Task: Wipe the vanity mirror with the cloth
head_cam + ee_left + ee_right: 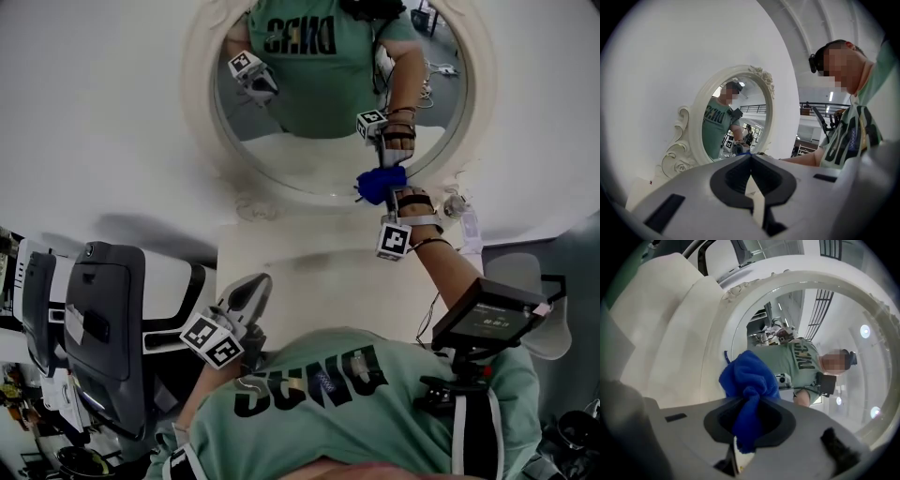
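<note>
Right tongs (pixel 749 404) grip blue cloth (pixel 747 373) at the mirror (pixel 281 155) — left tongs (pixel 751 157) together, empty.

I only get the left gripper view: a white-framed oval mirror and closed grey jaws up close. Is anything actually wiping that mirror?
Observer: The right gripper is shut on a blue cloth, which bunches out beyond its jaws.
Operator: Where is it working?
Observer: In the head view the cloth sits at the lower right edge of the mirror, just inside the frame, and looks pressed to the glass.
Operator: And the gripper I'm looking along?
Observer: The left gripper hangs near the person's chest, over the cream tabletop, well short of the mirror.
</note>
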Available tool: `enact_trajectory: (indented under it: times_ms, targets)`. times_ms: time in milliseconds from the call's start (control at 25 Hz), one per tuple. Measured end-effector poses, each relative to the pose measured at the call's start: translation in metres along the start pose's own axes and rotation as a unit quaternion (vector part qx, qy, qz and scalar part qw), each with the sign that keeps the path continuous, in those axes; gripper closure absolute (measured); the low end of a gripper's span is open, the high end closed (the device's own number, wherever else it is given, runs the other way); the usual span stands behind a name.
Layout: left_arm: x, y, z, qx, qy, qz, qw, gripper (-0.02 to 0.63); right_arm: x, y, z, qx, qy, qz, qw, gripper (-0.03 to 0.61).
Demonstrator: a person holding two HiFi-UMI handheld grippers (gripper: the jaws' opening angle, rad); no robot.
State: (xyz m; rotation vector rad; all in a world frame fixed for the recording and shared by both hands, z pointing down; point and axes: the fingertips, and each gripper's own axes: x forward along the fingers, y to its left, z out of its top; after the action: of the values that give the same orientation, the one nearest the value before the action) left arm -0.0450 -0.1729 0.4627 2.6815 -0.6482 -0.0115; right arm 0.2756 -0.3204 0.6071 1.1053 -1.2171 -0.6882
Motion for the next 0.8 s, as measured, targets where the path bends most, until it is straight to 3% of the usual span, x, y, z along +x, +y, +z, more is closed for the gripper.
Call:
enact_trajectory:
  times_ms: [200,360,440,560,680,800]
  targets:
    - [0.012,0.007,0.001,0.017,-0.019,-0.008,0.9996,0.604,0.020,0.016,-0.002,0.001,0.016,0.074,0.997,0.527]
    - [0.011,0.005,0.015,0.026,-0.039,-0.014,0.9988,0.604,0.006,0.005,0.003,-0.002,-0.011,0.074,0.997,0.526]
    - [0.005,0.008,0.017,0.029,-0.043,-0.013,0.9986,0.604,-0.013,-0.028,0.012,0.012,-0.041,0.033,0.999,0.527]
    - [0.004,0.018,0.021,0.035,-0.058,-0.015,0.9976,0.604,-0.045,-0.133,0.018,0.039,-0.075,-0.080,0.993,0.526]
    - [0.009,0.021,0.027,0.037,-0.074,-0.021,0.9964,0.604,-0.091,-0.256,0.010,0.056,-0.090,-0.209,0.972,0.526]
    - [0.010,0.023,0.029,0.035,-0.078,-0.021,0.9961,0.604,-0.129,-0.346,0.000,0.065,-0.079,-0.301,0.948,0.526]
